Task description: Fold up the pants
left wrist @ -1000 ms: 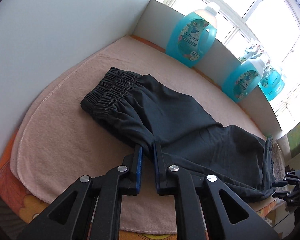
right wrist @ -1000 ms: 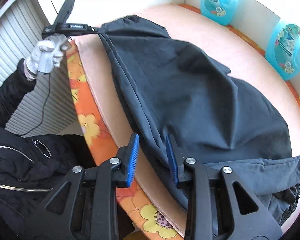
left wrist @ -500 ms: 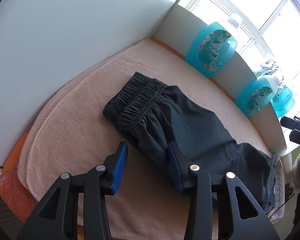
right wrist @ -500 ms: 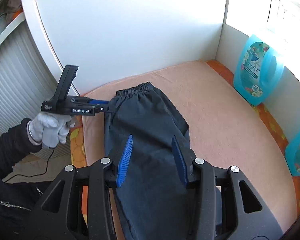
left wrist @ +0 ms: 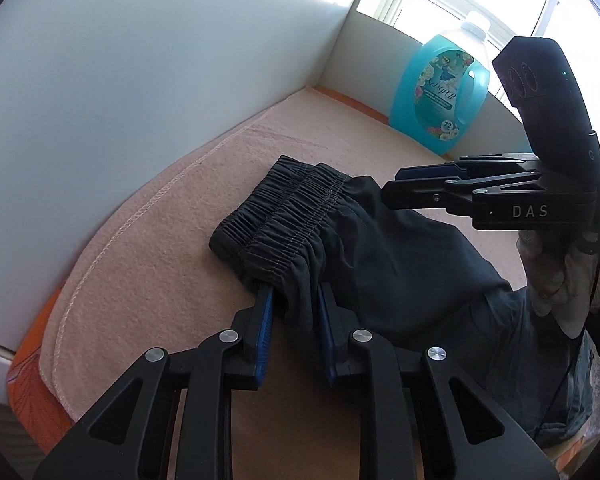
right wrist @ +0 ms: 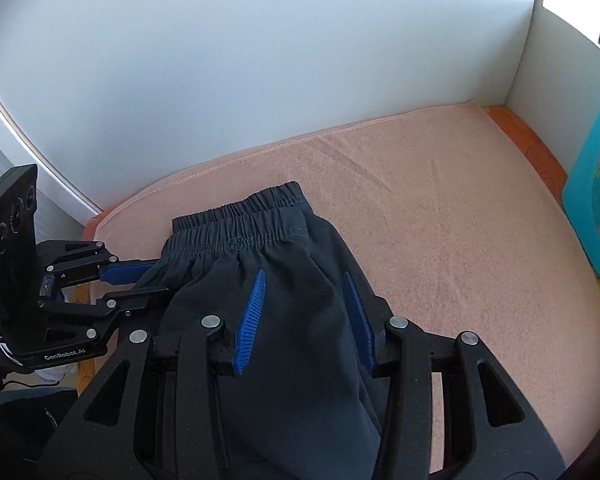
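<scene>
1. The black pants lie on the pink towel, waistband toward the white wall.
2. The left claw has just been closing, pinching fabric beside the waistband.
3. The right claw (jaws apart) hovers over the pants.

Bright window daylight, fisheye-warped edges

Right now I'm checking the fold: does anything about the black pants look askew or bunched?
Yes. The black pants bunch beside the elastic waistband, where the left gripper has closed on a fold; otherwise nothing is odd.
</scene>
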`<state>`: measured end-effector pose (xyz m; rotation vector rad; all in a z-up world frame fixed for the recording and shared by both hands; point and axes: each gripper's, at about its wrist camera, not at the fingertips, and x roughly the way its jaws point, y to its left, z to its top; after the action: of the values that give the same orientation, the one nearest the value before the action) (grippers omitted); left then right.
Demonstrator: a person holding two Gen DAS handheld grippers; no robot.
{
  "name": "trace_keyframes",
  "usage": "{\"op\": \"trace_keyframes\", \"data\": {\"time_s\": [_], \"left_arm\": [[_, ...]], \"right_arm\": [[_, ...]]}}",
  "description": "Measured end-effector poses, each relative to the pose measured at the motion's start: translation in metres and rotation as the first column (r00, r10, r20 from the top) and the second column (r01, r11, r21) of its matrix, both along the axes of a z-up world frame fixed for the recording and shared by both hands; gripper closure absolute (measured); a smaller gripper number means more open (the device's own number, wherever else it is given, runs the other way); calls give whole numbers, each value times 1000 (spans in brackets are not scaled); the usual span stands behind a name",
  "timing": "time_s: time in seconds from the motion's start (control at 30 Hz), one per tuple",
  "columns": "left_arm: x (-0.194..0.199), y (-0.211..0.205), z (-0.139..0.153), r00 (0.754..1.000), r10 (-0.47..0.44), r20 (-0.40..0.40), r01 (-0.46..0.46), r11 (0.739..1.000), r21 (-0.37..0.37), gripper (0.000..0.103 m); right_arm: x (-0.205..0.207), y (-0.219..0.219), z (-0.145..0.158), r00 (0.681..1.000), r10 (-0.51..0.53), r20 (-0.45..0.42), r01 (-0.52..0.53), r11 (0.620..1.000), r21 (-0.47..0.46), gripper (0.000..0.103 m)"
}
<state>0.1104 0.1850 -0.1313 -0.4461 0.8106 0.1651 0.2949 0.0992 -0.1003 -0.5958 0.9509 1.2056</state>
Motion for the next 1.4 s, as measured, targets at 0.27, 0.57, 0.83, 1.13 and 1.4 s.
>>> {"op": "trace_keyframes", "data": {"time_s": [0.27,0.57,0.83,1.13,1.4], "left_arm": [[3,-13,15,1000,-27,3,27,999,38,94],[0,-11,40,1000,14,25,-16,997,69,95],[2,2,33,998,53,-13,-53,997,52,92],[12,17,30,993,110,-53,-108,994,33,58],[31,6,21,993,87,-75,-80,992,94,58]], "right_arm": [[-17,8,-15,994,72,81,-69,997,-44,99],[-19,28,16,987,69,144,-77,996,52,100],[3,45,4,997,37,72,-38,999,9,97],[36,35,-13,999,-27,-41,29,999,36,40],[13,38,-29,998,47,-46,-46,999,16,57]]}}
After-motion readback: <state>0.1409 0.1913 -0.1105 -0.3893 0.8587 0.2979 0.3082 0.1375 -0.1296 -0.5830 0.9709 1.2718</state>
